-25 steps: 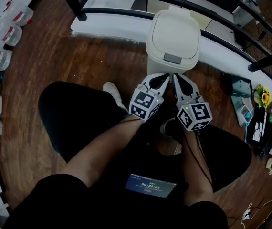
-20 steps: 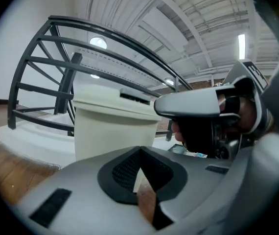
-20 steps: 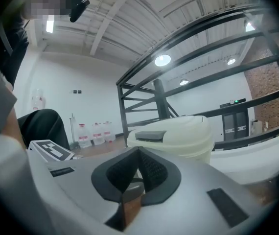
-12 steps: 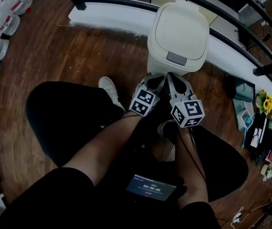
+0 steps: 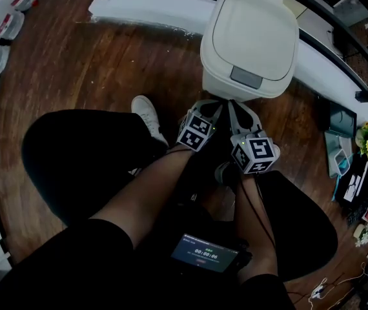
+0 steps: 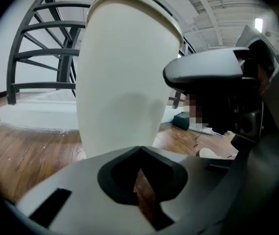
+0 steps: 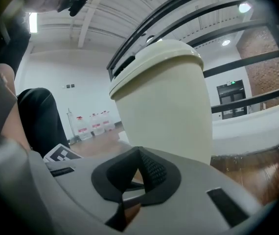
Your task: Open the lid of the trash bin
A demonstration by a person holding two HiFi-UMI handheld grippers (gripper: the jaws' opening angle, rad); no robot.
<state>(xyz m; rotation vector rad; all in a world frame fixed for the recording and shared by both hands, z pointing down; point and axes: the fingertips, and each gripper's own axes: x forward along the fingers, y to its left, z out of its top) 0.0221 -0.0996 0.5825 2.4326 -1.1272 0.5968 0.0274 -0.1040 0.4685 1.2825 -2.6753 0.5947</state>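
nothing is done yet: the trash bin point(image 6: 120, 82) stands on the wood floor point(image 5: 106, 63) with its lid point(image 5: 252, 31) down, and the left gripper point(image 5: 214, 106) and right gripper point(image 5: 236, 107), each with jaws closed on nothing, hover side by side just before its front.

The trash bin point(image 5: 248, 44) is showing a smooth cream plastic shell with a soft sheen, its lid point(image 5: 254, 24) carrying a duller grey plastic tab point(image 5: 245, 77), while the wooden plank floor point(image 5: 74, 63) beneath is gleaming dark and glossy with its grain showing. The left gripper point(image 6: 139, 149) and right gripper point(image 7: 139, 151) are presenting matt light-grey plastic bodies, and the right one's black pads point(image 7: 152, 170) are looking rubbery and rough with a fine dotted texture. The railing point(image 6: 41, 52) behind is reading as dark painted metal, and the person's black clothing point(image 5: 87, 160) is looking like matt cloth.
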